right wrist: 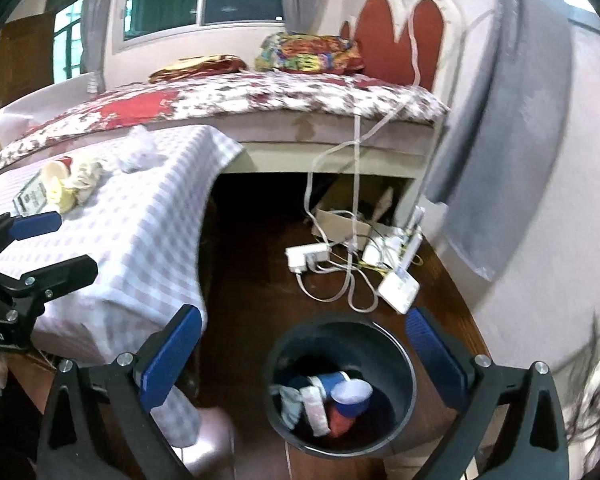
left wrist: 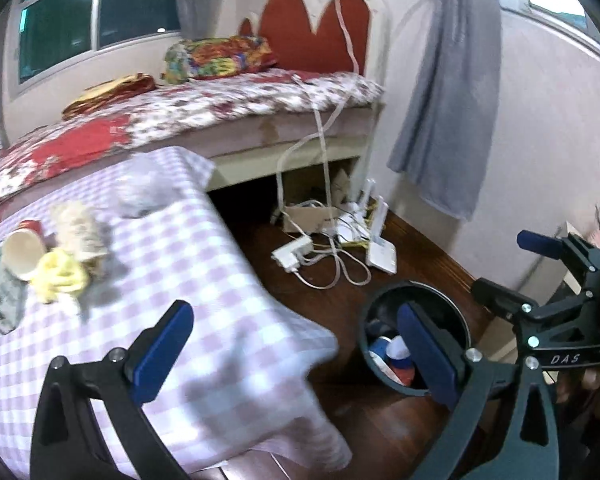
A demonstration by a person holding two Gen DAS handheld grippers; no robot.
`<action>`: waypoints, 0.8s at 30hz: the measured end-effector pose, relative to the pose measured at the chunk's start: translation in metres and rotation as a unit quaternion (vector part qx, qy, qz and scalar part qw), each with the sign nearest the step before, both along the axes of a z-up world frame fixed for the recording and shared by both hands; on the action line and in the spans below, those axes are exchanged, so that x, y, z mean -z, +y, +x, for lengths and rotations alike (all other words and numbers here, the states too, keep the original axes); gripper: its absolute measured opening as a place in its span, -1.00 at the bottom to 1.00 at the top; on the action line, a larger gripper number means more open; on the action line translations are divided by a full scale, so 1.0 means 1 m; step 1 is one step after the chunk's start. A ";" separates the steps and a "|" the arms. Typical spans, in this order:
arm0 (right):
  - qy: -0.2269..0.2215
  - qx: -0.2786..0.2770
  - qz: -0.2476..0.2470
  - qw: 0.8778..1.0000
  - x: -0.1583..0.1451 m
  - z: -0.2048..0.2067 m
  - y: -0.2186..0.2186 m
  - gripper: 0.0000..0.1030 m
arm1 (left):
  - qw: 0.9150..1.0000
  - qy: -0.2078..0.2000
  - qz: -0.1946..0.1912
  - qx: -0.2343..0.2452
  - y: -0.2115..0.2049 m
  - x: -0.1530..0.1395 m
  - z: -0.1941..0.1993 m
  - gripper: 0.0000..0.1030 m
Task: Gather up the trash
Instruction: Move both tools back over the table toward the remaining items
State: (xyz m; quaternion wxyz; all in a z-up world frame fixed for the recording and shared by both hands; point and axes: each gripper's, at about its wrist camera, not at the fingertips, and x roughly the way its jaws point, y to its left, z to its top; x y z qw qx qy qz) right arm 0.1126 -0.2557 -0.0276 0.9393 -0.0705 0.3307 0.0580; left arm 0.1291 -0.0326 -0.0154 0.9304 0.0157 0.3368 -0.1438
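A dark round bin (right wrist: 340, 384) stands on the wooden floor with a blue cup (right wrist: 350, 394) and other scraps inside; it also shows in the left wrist view (left wrist: 416, 340). My right gripper (right wrist: 304, 352) is open and empty, directly above the bin. My left gripper (left wrist: 296, 348) is open and empty over the table corner. On the checked tablecloth (left wrist: 188, 280) lie a red paper cup (left wrist: 22, 252), a yellow wad (left wrist: 60, 278), a crumpled patterned paper (left wrist: 80, 232), a white crumpled paper (left wrist: 144, 188) and a flat packet (left wrist: 2, 296).
A bed (left wrist: 220, 104) with a floral cover stands behind the table. White power strips, routers and cables (left wrist: 340, 244) lie on the floor under the bed edge. A grey curtain (left wrist: 452, 100) hangs at right.
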 end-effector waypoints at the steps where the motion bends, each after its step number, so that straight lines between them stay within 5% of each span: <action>1: -0.002 -0.007 0.000 1.000 -0.002 0.001 0.007 1.00 | 1.000 -0.003 0.001 -0.006 0.007 -0.001 -0.001 0.99; 13: -0.022 -0.088 0.019 0.996 -0.024 0.026 0.103 1.00 | 0.994 -0.013 -0.007 -0.107 0.107 -0.003 -0.009 0.99; 24: -0.003 -0.163 0.028 0.986 -0.020 0.047 0.201 1.00 | 0.977 -0.001 -0.011 -0.211 0.204 0.012 -0.023 0.96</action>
